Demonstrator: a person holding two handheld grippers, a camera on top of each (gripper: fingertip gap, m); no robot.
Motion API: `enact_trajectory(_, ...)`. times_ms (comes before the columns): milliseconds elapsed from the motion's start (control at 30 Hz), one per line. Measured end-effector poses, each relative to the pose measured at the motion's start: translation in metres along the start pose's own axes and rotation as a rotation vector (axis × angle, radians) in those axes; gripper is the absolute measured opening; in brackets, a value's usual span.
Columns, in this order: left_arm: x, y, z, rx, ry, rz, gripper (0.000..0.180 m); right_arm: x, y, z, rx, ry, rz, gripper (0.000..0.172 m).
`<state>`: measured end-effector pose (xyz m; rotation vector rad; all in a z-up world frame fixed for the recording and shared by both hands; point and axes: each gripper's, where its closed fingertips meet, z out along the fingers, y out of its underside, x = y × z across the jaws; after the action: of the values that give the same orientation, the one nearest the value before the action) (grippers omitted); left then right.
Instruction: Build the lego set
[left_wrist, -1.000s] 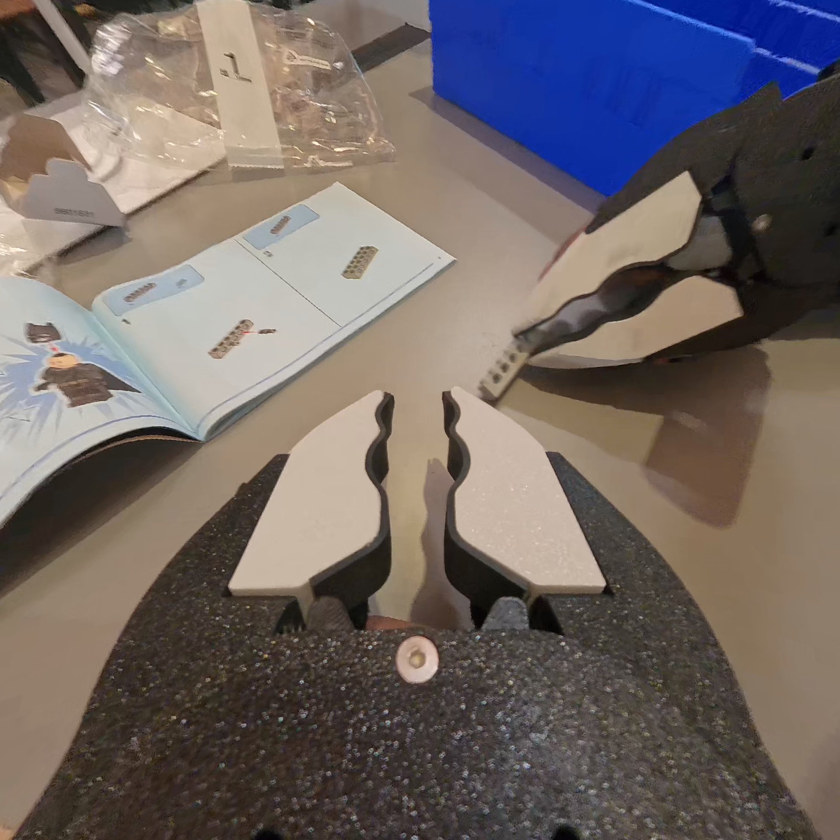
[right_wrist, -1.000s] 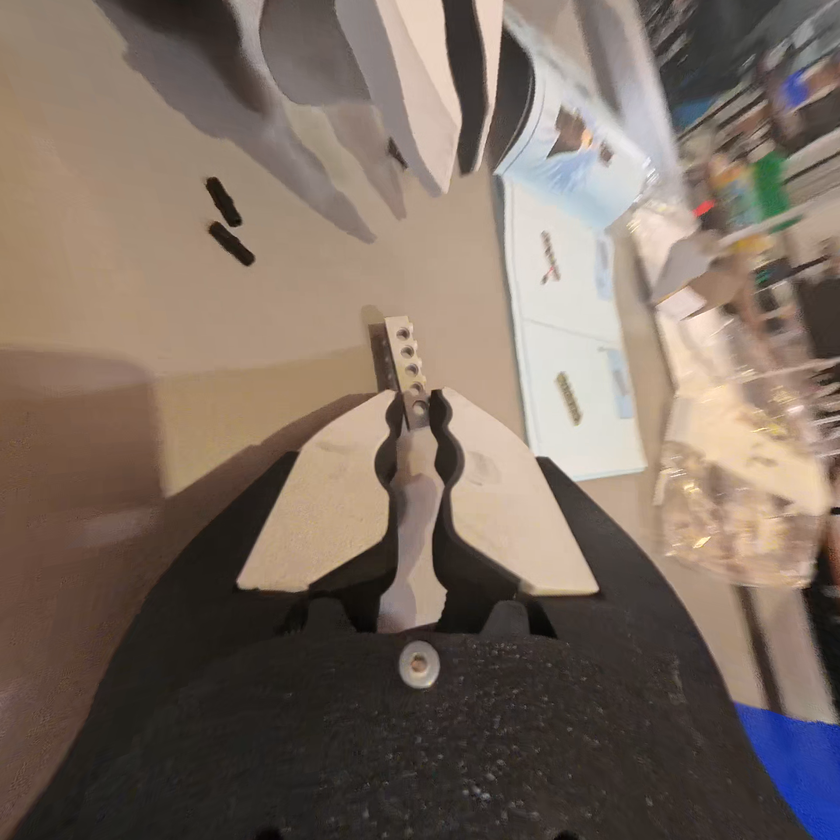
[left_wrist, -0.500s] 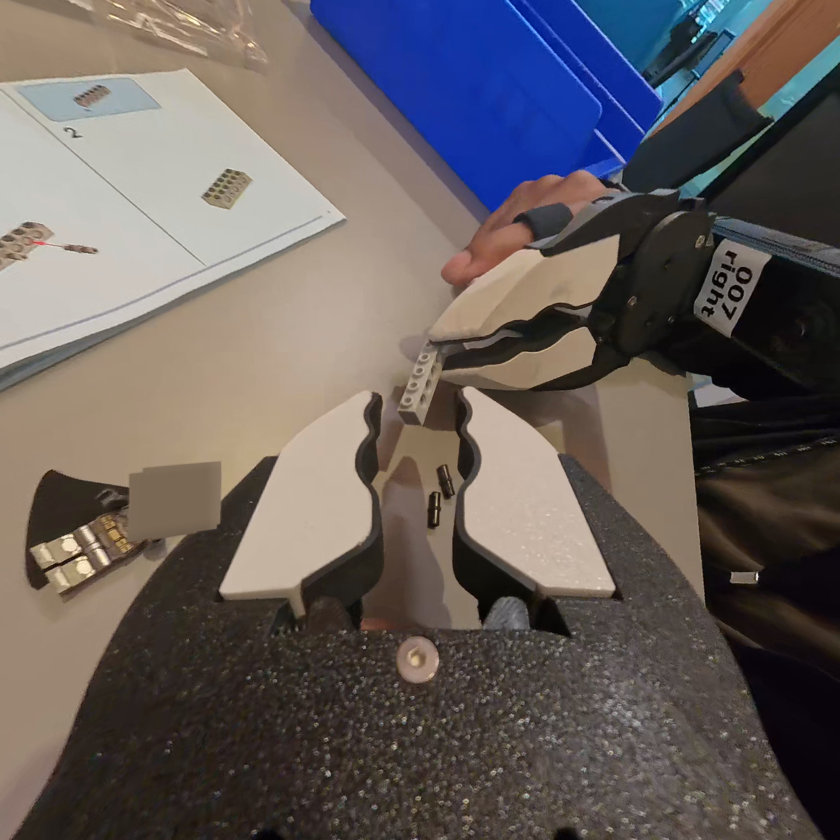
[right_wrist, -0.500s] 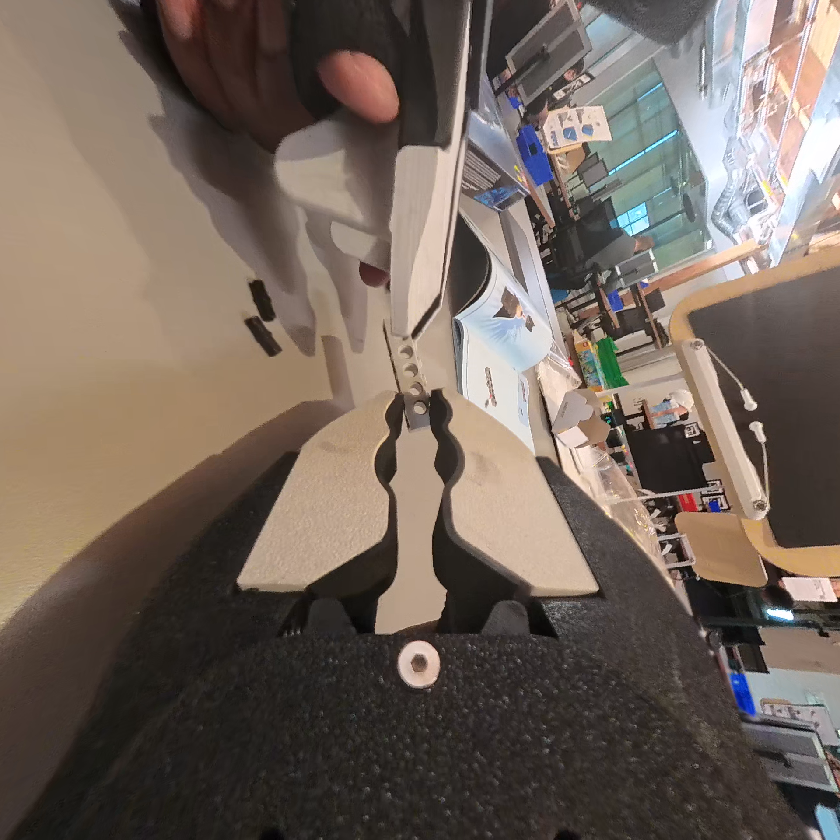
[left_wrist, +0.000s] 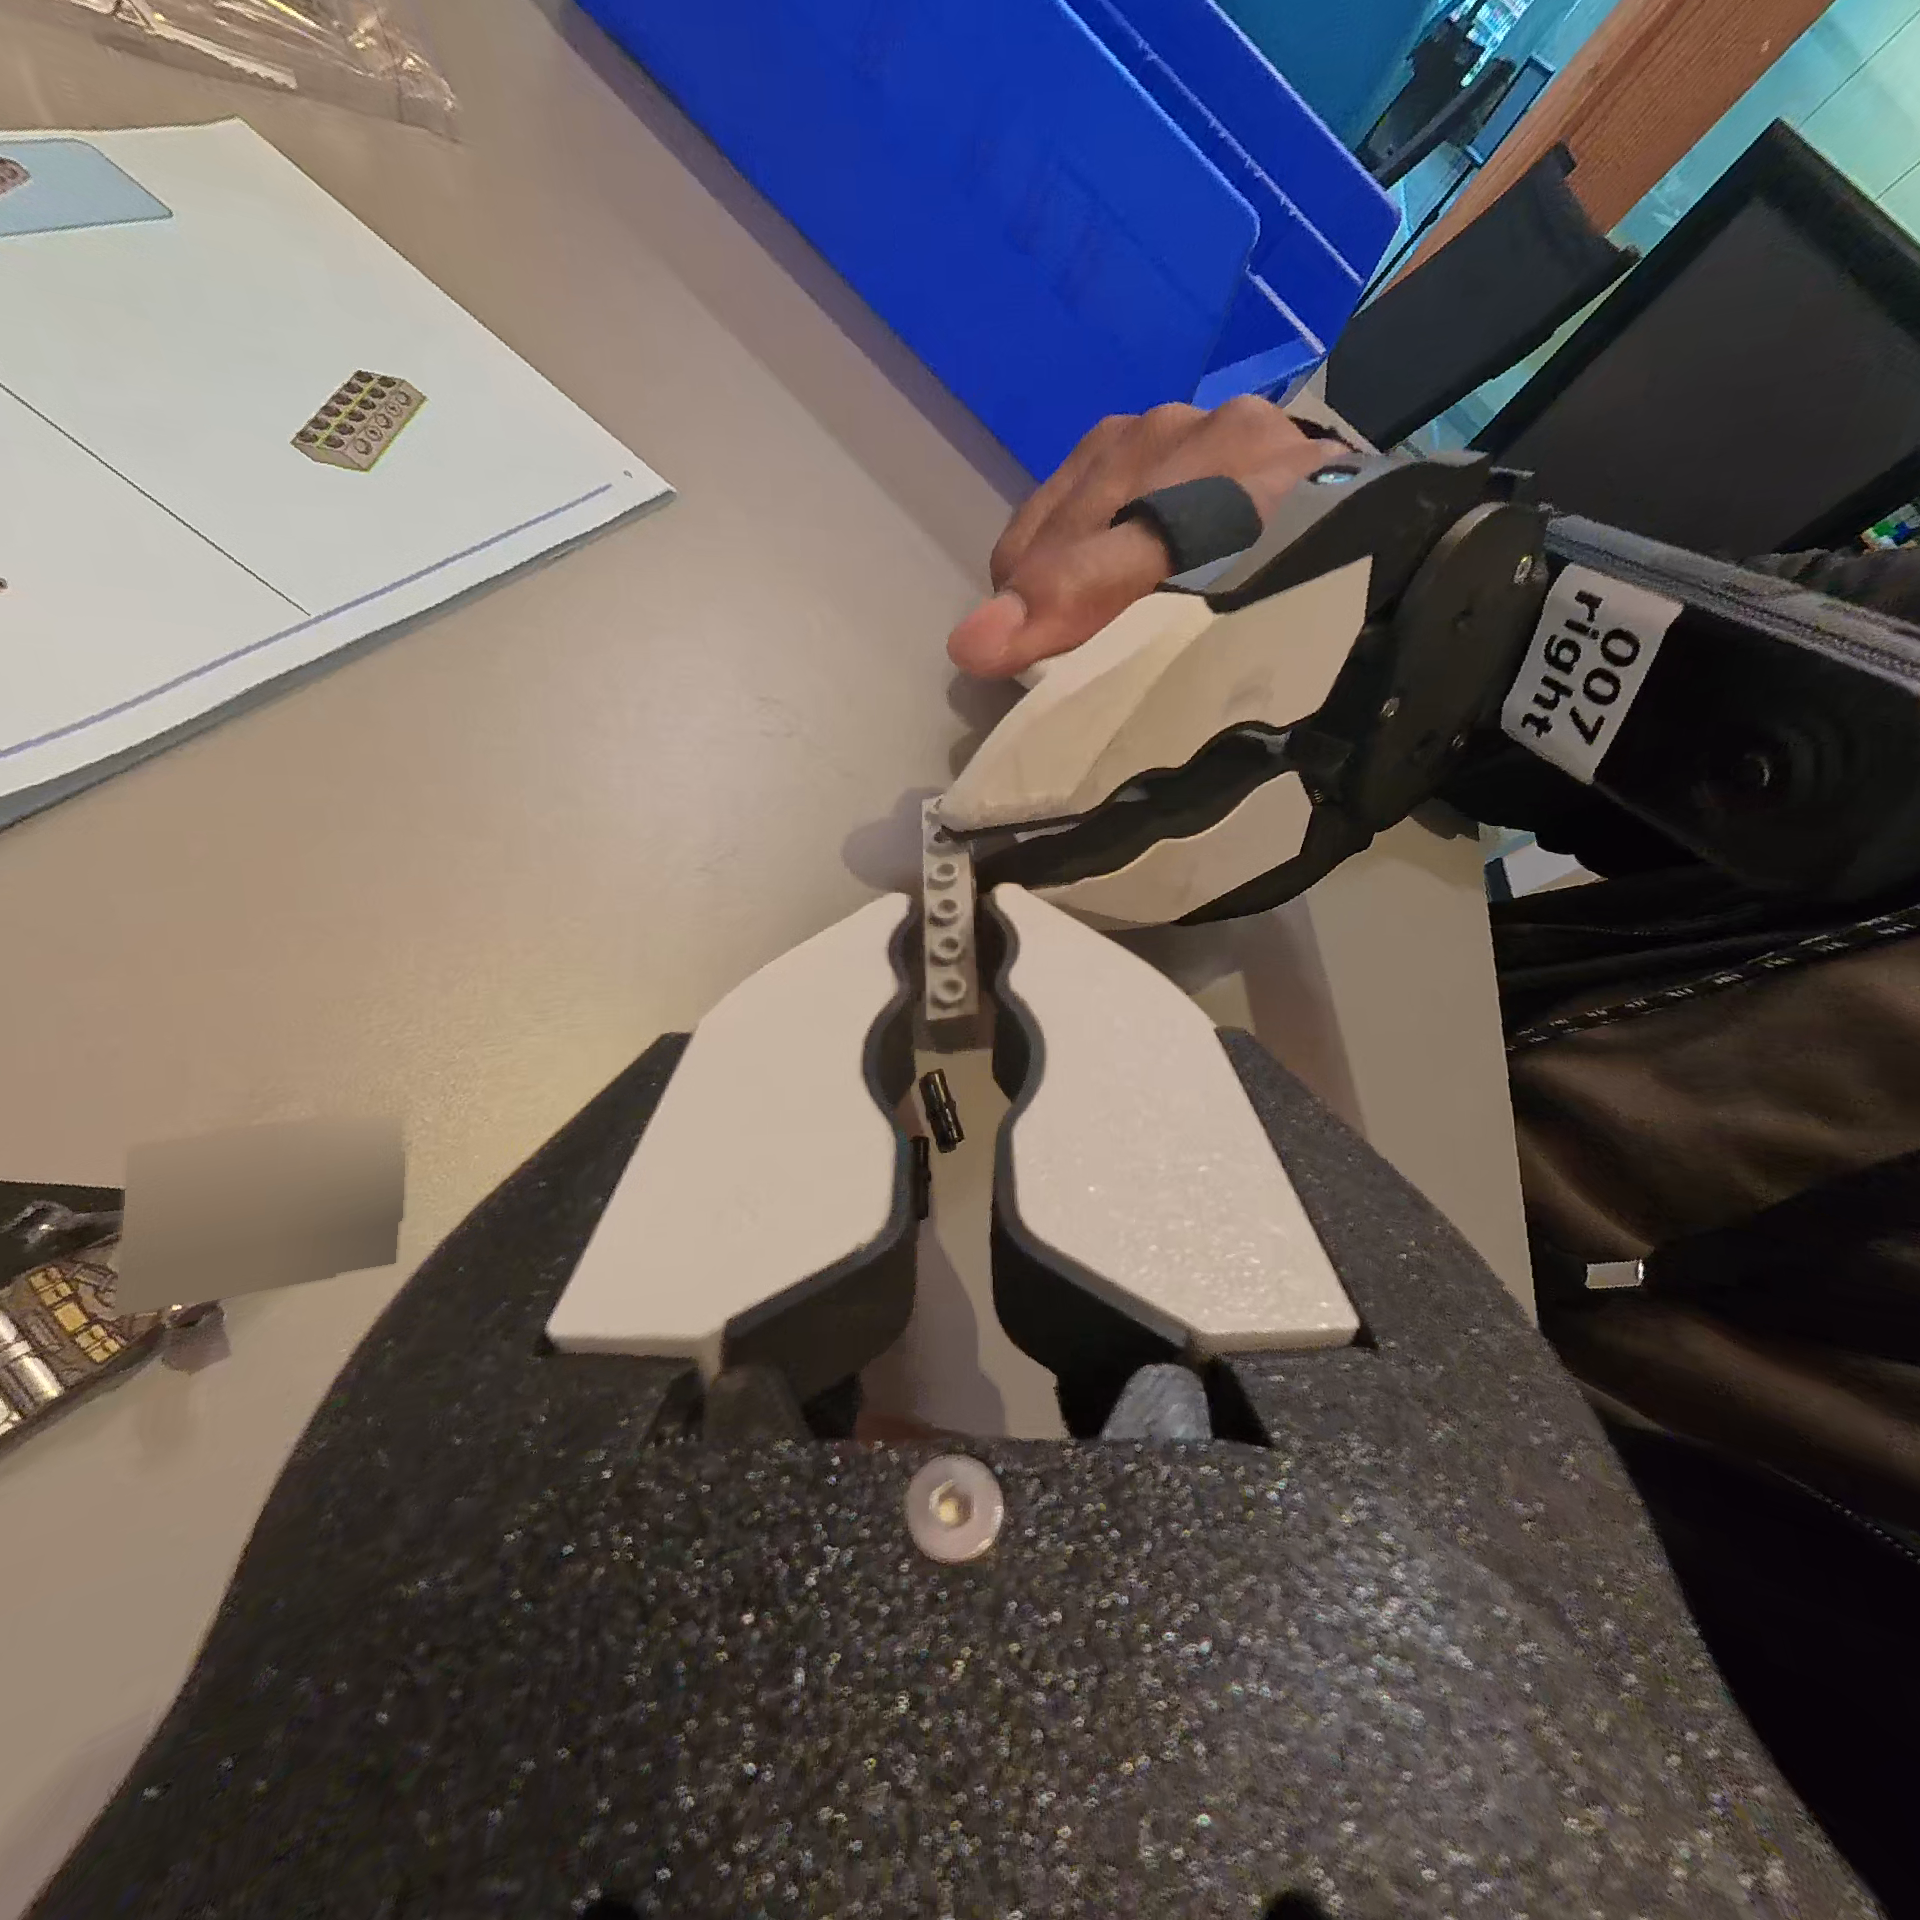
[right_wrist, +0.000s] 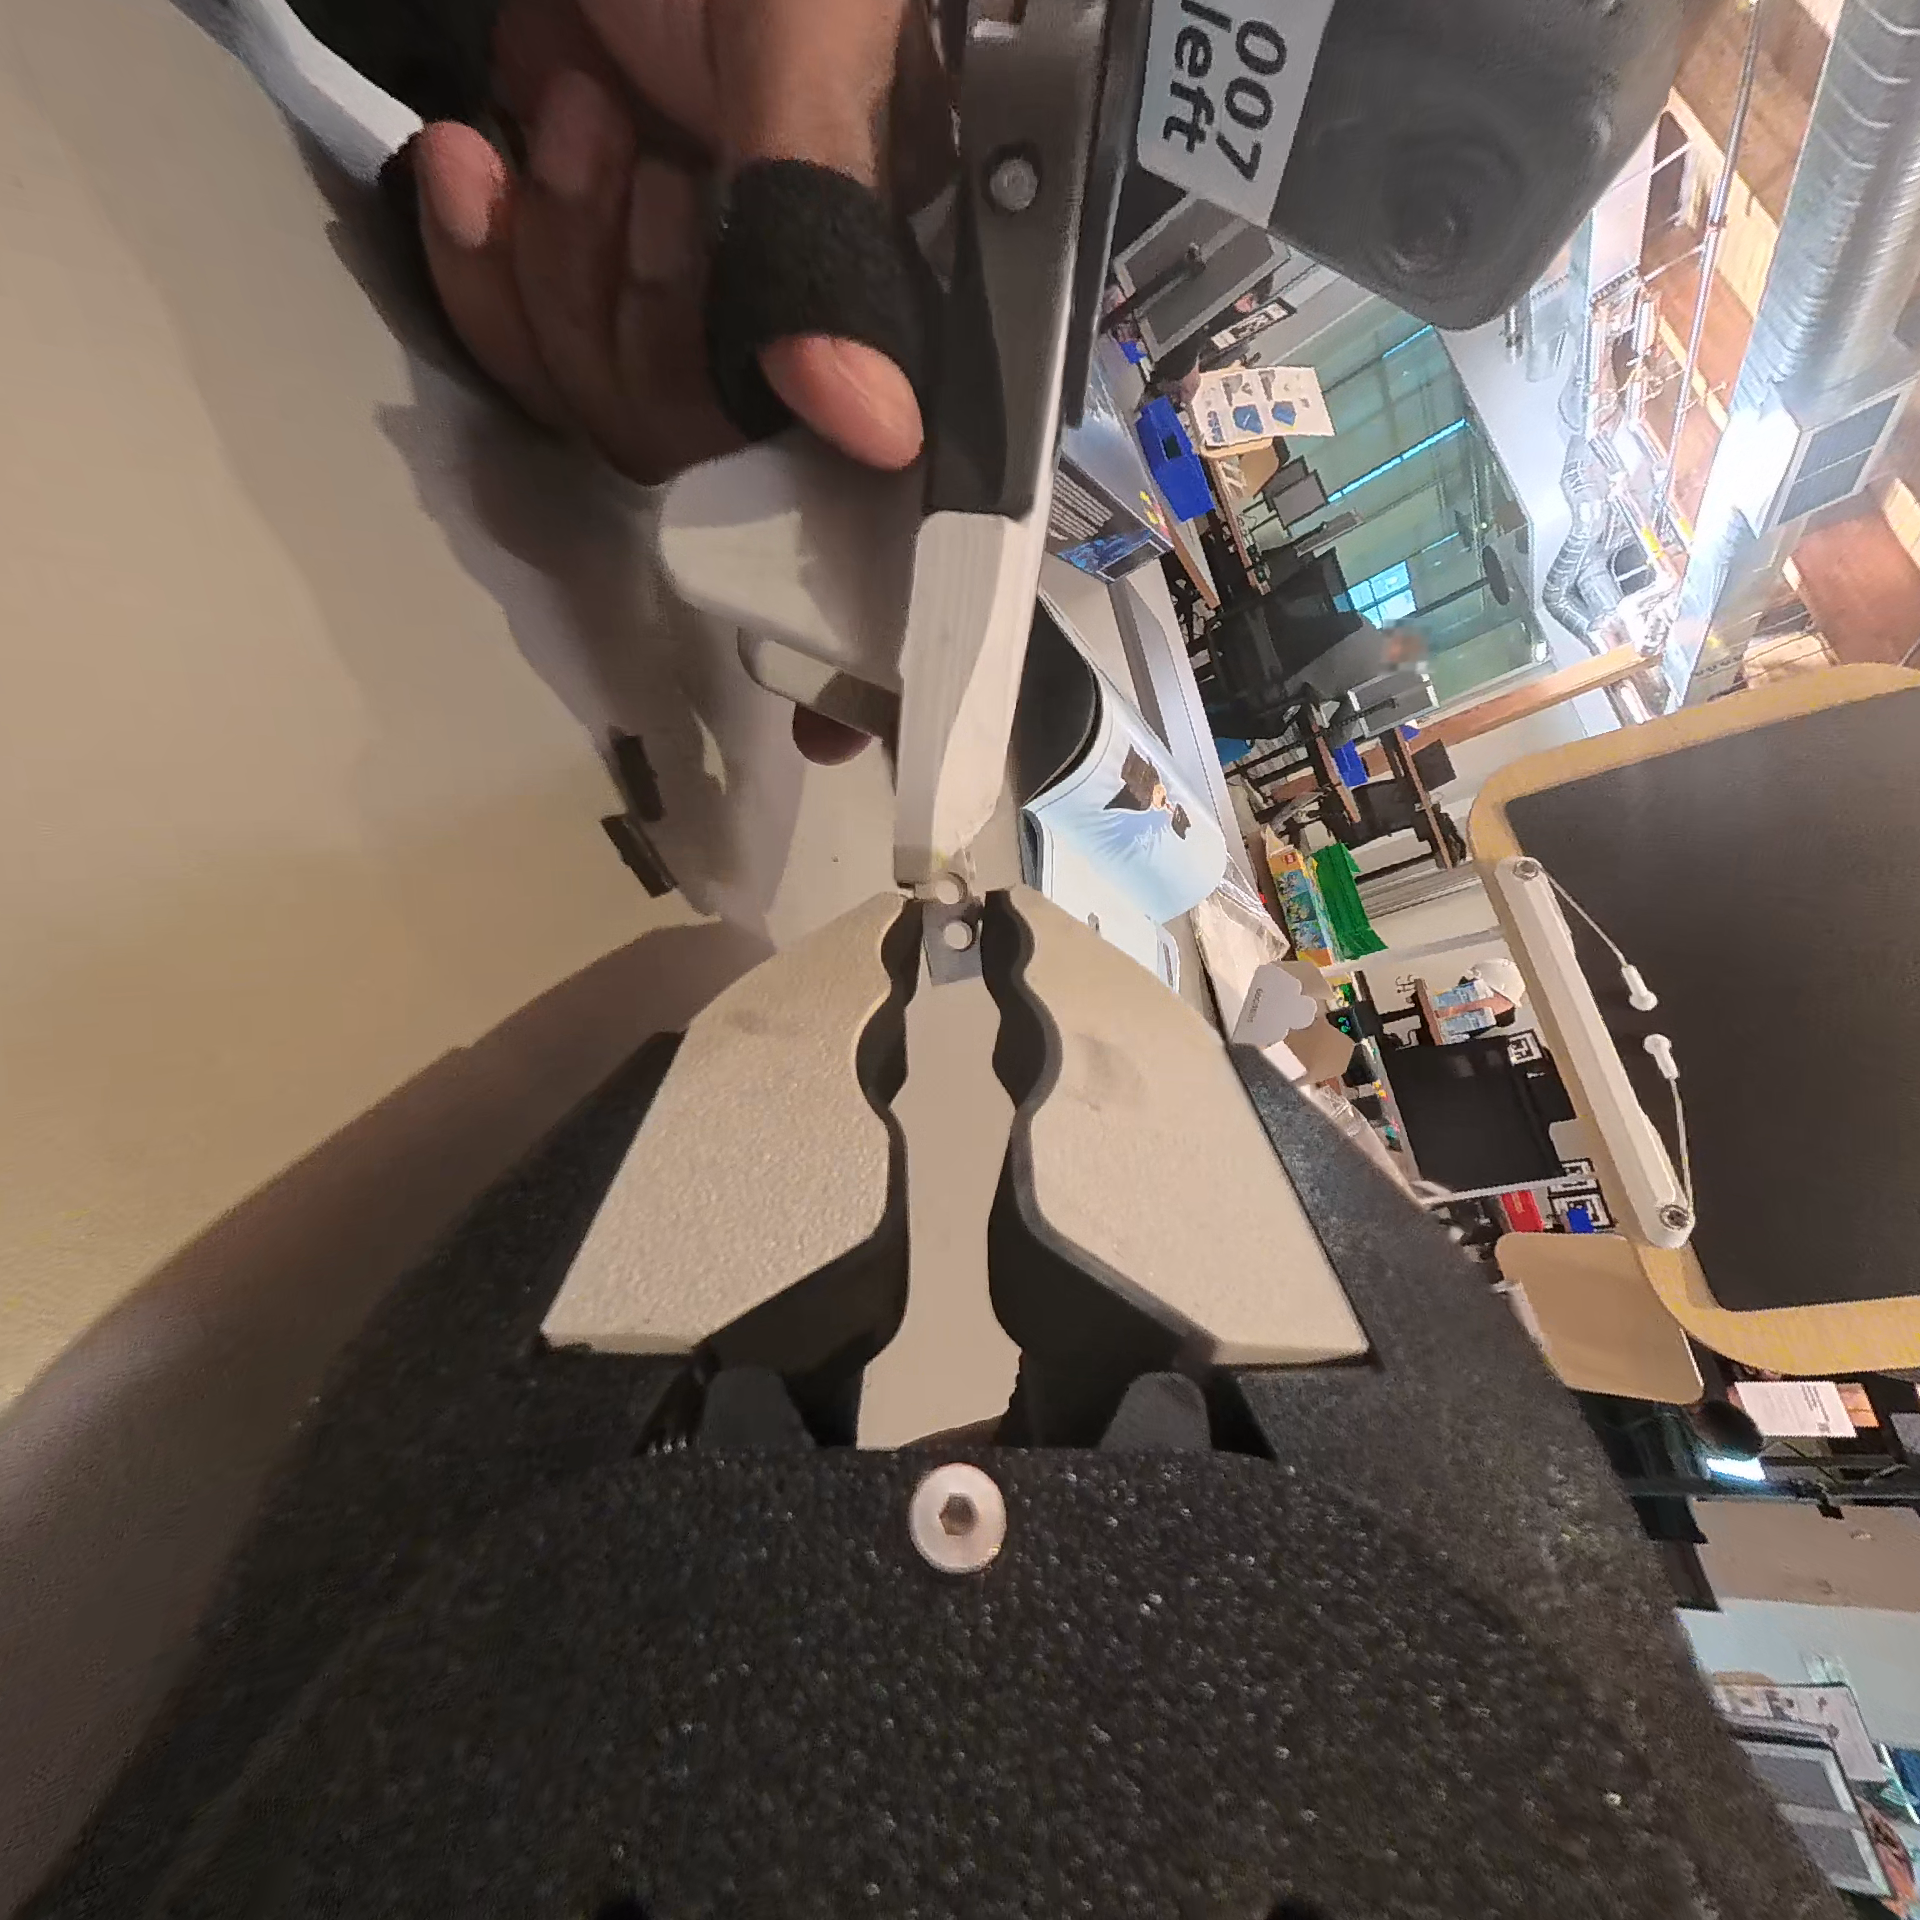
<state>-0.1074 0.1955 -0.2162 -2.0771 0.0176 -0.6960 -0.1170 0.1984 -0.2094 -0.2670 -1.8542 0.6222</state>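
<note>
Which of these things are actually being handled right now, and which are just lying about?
Handled:
- grey studded beam, gripped by left gripper and right gripper

Lying about:
- two black pins
- open booklet
- blue bin
- plastic bag

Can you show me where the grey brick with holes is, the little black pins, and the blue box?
grey brick with holes (left_wrist: 948, 940): left wrist view, on its studded top.
little black pins (left_wrist: 940, 1110): left wrist view, on the upper pin's middle.
blue box (left_wrist: 935, 208): left wrist view, on its side wall.

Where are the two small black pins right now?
In the left wrist view the two black pins lie on the table, seen through the gap of the left gripper, just below the grey studded beam it shares with the right gripper.
</note>
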Motion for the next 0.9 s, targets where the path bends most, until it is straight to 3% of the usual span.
enact_trajectory(433,-0.018,-0.01,-0.017,0.057,-0.083,-0.019,0.008,0.005,0.008,-0.001,-0.039,-0.028,0.122,0.023)
enact_trajectory(700,-0.039,0.004,-0.028,-0.052,-0.244,0.094,0.008,-0.029,0.006,0.001,-0.08,-0.247,0.13,0.022)
enact_trajectory(900,-0.043,0.008,-0.027,-0.078,-0.273,0.114,0.009,-0.041,0.001,0.006,-0.095,-0.41,0.203,0.019)
